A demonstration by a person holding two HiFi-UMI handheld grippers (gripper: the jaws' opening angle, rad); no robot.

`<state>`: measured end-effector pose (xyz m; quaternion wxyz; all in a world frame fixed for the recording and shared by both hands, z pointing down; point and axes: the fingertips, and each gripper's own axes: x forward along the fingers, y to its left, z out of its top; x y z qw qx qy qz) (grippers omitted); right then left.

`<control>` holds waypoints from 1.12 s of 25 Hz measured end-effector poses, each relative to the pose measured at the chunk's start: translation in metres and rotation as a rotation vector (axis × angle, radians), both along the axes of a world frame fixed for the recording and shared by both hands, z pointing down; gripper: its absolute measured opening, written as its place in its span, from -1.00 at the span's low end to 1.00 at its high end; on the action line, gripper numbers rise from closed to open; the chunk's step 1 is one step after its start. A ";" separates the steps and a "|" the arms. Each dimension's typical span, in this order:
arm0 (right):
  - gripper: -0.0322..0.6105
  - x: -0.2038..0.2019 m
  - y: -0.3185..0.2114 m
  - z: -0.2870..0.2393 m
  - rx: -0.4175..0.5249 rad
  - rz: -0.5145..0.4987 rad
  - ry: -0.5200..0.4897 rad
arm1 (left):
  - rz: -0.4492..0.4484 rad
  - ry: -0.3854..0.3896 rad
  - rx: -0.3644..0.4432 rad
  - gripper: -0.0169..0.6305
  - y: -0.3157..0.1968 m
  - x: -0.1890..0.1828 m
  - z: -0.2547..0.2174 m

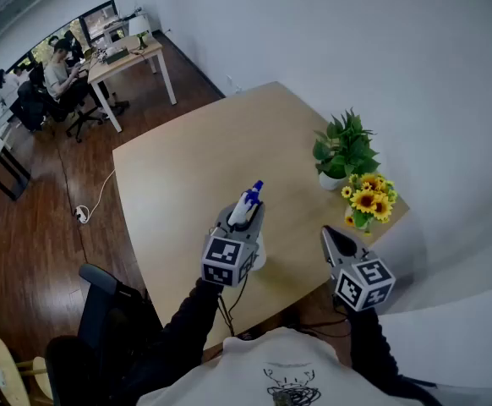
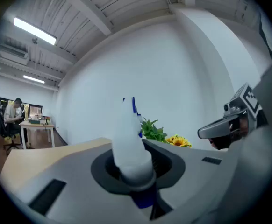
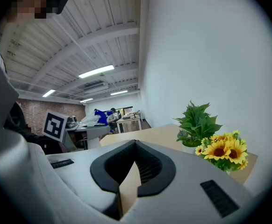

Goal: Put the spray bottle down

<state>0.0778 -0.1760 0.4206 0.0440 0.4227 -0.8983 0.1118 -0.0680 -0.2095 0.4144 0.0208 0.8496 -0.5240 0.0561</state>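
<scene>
My left gripper (image 1: 244, 216) is shut on the spray bottle (image 1: 248, 203), a white bottle with a blue nozzle pointing up and away. It clamps the neck, and the white body shows below the jaws over the wooden table (image 1: 178, 176). In the left gripper view the spray bottle (image 2: 129, 143) stands upright between the dark pads, filling the jaw recess. My right gripper (image 1: 330, 239) hovers to the right near the table's front edge. Its jaws are shut with nothing between them, and in the right gripper view only the table shows through the slit of my right gripper (image 3: 135, 146).
A green potted plant (image 1: 344, 147) and a small pot of sunflowers (image 1: 368, 200) stand at the table's right corner. A white wall runs behind them. A dark office chair (image 1: 102, 307) is at the lower left. People sit at a distant desk (image 1: 126, 57).
</scene>
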 end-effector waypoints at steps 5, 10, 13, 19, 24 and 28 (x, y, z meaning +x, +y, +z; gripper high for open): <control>-0.96 -0.002 0.004 0.006 -0.011 -0.004 0.004 | -0.015 -0.051 0.107 -0.71 -0.044 -0.005 -0.011; -0.96 -0.001 0.011 0.012 -0.032 0.005 0.015 | -0.062 -0.092 0.113 -0.71 -0.084 -0.010 -0.005; -0.96 0.005 0.013 0.019 -0.052 0.021 0.024 | -0.098 -0.095 0.125 -0.70 -0.102 -0.014 -0.003; -0.96 0.017 0.011 0.028 -0.076 0.054 0.041 | -0.154 -0.094 0.139 -0.70 -0.124 -0.021 0.006; -0.96 0.018 0.008 0.031 -0.086 0.055 0.050 | -0.182 -0.082 0.161 -0.70 -0.133 -0.024 0.008; -0.96 0.017 0.006 0.034 -0.092 0.054 0.056 | -0.191 -0.087 0.152 -0.70 -0.136 -0.026 0.013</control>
